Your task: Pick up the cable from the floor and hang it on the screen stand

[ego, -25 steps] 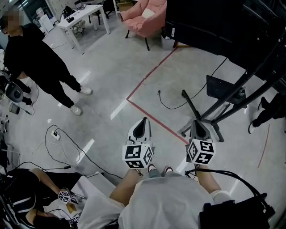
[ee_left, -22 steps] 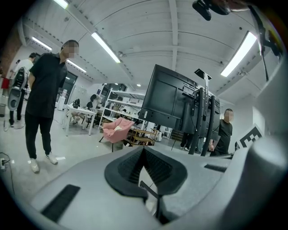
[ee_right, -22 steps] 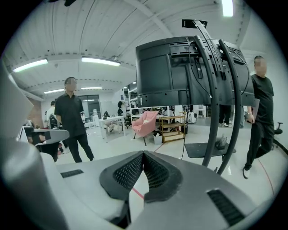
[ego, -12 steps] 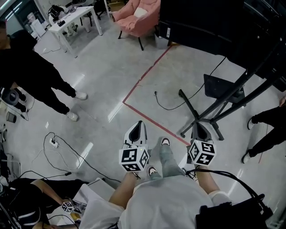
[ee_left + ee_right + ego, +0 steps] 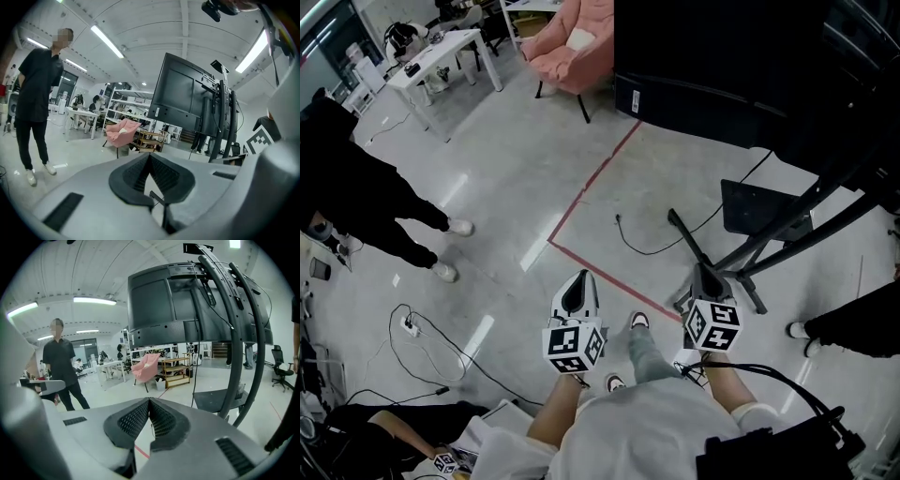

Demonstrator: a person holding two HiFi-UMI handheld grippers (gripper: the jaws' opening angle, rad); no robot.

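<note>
A thin black cable (image 5: 649, 249) lies on the grey floor; its plug end (image 5: 617, 219) is near the red tape corner and it runs back under the stand. The screen stand (image 5: 710, 260) has black splayed legs and carries a big dark screen (image 5: 722, 56). My left gripper (image 5: 580, 278) is shut and empty, held short of the cable. My right gripper (image 5: 704, 273) is also shut and empty, above the stand's near foot. In the left gripper view the left gripper (image 5: 150, 155) faces the screen (image 5: 183, 96). The right gripper (image 5: 149, 400) faces the stand's curved posts (image 5: 241, 338).
A person in black (image 5: 356, 187) stands at the left. A pink armchair (image 5: 572, 42) and a white table (image 5: 441, 52) are at the back. Red tape (image 5: 591, 187) marks the floor. A power strip with cords (image 5: 408, 323) lies at the left. Another person's leg (image 5: 844, 323) is at the right.
I have stepped forward: both grippers have come closer to the stand and the cable, which now lie nearer in the head view. Both stay shut and empty.
</note>
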